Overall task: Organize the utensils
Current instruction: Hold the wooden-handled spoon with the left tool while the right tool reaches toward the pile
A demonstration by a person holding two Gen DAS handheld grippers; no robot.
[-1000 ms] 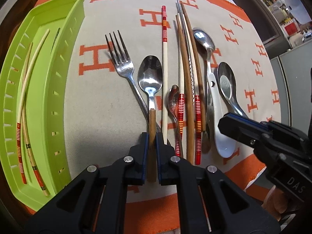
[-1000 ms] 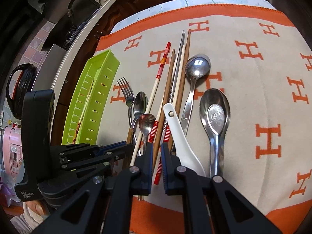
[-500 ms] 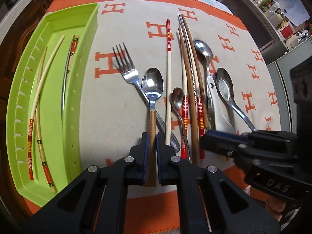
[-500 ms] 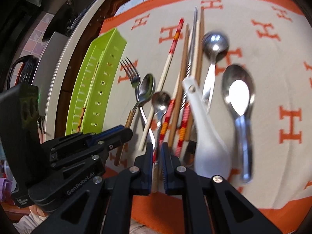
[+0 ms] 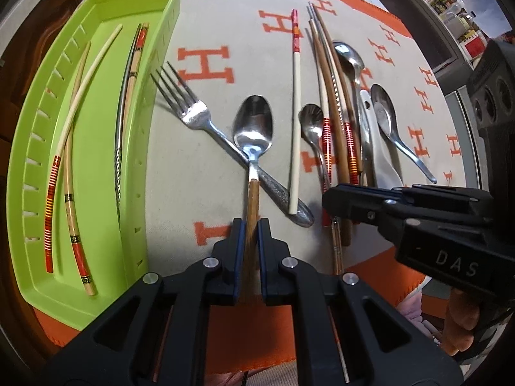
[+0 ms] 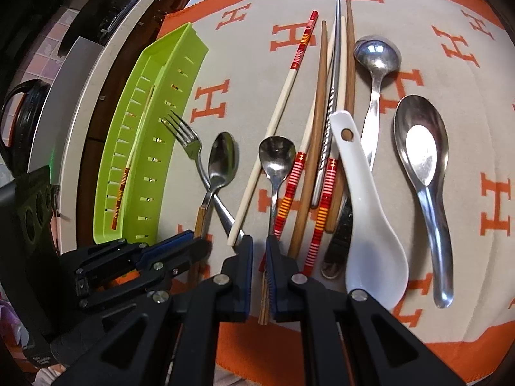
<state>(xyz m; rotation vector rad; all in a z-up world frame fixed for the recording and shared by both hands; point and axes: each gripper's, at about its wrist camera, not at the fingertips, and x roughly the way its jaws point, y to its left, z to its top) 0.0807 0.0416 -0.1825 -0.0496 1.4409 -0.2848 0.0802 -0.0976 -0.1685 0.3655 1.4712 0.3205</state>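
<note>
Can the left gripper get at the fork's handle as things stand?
Probably not yet: the left gripper is shut on the wooden-handled spoon, whose neck lies across the fork handle. It would have to move that spoon first.

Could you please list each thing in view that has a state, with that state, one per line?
Left tool: shut on wooden-handled spoon.
Wooden-handled spoon: gripped by its handle, crossing the fork.
Right tool: shut on small spoon.
Small spoon: gripped at its handle end.
Fork: lying flat on the cloth.
Green tray: holding four chopsticks.
White ceramic spoon: lying bowl up.
</note>
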